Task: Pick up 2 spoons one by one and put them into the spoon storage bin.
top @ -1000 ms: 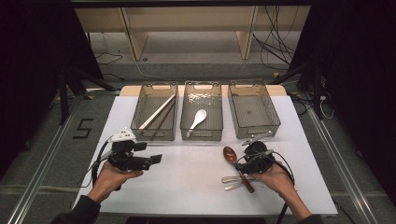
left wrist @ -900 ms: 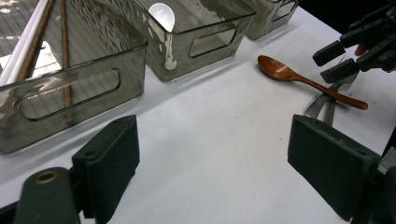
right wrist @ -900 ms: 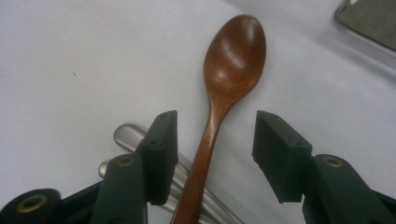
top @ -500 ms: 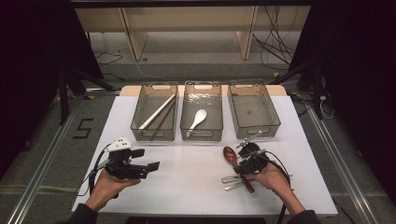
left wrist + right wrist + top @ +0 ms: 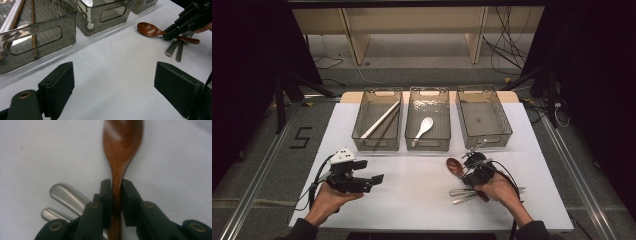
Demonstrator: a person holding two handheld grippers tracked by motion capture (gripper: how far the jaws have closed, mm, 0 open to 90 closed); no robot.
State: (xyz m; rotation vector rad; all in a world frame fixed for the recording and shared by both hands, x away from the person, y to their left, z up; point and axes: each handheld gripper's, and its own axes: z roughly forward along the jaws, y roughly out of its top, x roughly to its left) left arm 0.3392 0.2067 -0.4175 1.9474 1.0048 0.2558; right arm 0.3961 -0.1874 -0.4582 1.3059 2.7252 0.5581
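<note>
At the left of the white tabletop, the left tongs hover near the front edge in the person's left hand, their jaws spread wide with nothing but bare surface between them. Behind them stand three clear bins in a row: the left bin holds chopsticks, the middle bin holds a white spoon, and the right bin follows beside it. Further right, in front of the right bin, the brown wooden spoon lies on the tabletop with its bowl pointing toward the bins. The right tongs have just been closing and now pinch the wooden spoon's handle just behind the bowl, the pads pressing on both sides. Beside and partly under the handle lie two metal utensils, their rounded handle ends showing just left of the right tongs in the right gripper view.
</note>
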